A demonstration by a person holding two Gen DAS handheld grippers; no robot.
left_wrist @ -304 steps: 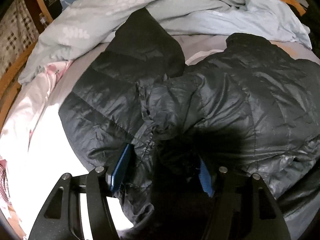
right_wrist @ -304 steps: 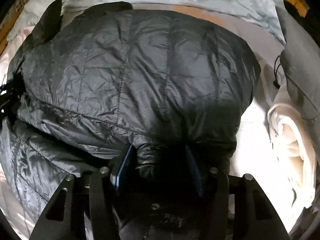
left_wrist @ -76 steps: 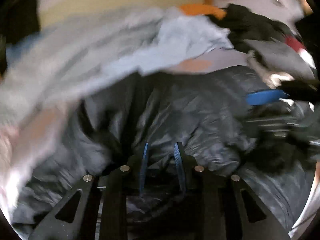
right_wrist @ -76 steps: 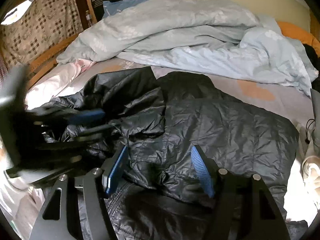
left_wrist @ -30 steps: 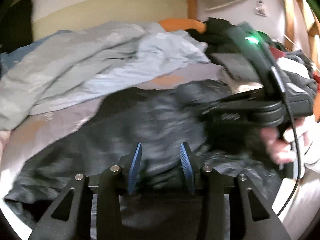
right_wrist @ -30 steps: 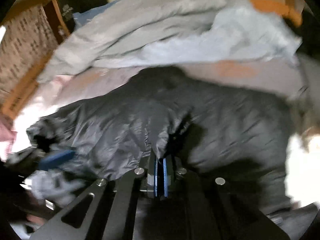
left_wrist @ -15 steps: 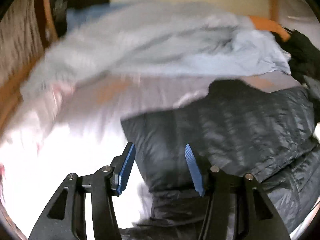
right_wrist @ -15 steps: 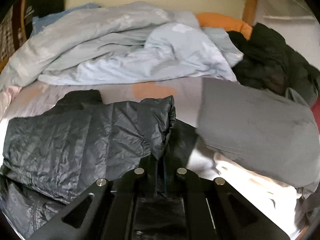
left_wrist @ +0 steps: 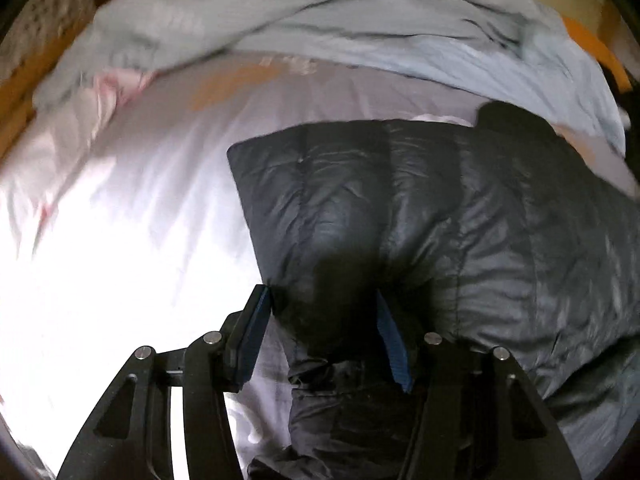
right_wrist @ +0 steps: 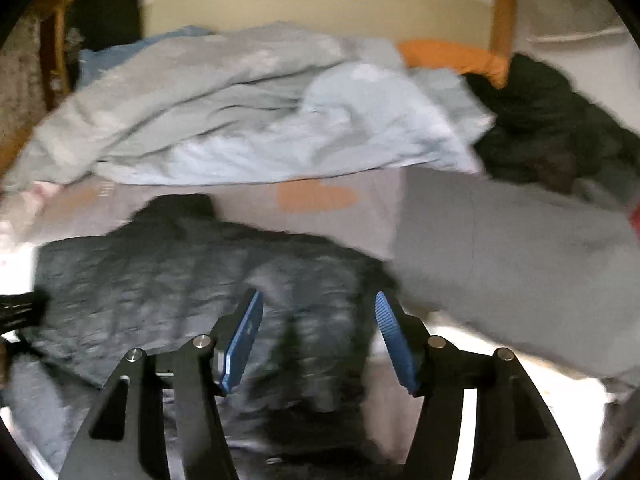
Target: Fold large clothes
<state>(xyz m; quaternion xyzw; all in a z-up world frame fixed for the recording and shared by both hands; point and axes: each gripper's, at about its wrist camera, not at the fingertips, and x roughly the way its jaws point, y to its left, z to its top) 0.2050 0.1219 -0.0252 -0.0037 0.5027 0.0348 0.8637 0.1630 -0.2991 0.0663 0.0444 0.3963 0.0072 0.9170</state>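
Note:
A black quilted puffer jacket [left_wrist: 460, 216] lies folded on the bed, its left edge straight. In the left wrist view my left gripper [left_wrist: 324, 328] is open, its blue pads straddling the jacket's near left corner without pinching it. In the right wrist view the jacket [right_wrist: 180, 276] lies blurred below my right gripper [right_wrist: 318, 332], which is open and empty over the jacket's right part. The left gripper's tip shows at the far left edge of the right wrist view [right_wrist: 16, 312].
A rumpled light blue duvet [right_wrist: 248, 120] is heaped at the back of the bed. A grey garment [right_wrist: 520, 264] and a dark clothes pile [right_wrist: 552, 128] lie to the right. Pale sheet [left_wrist: 120, 220] lies left of the jacket. A wooden frame [right_wrist: 502, 12] stands behind.
My right gripper has opened and let go of the jacket fold. The jacket now lies flat. My left gripper stays open at the jacket's left corner, having tilted down closer.

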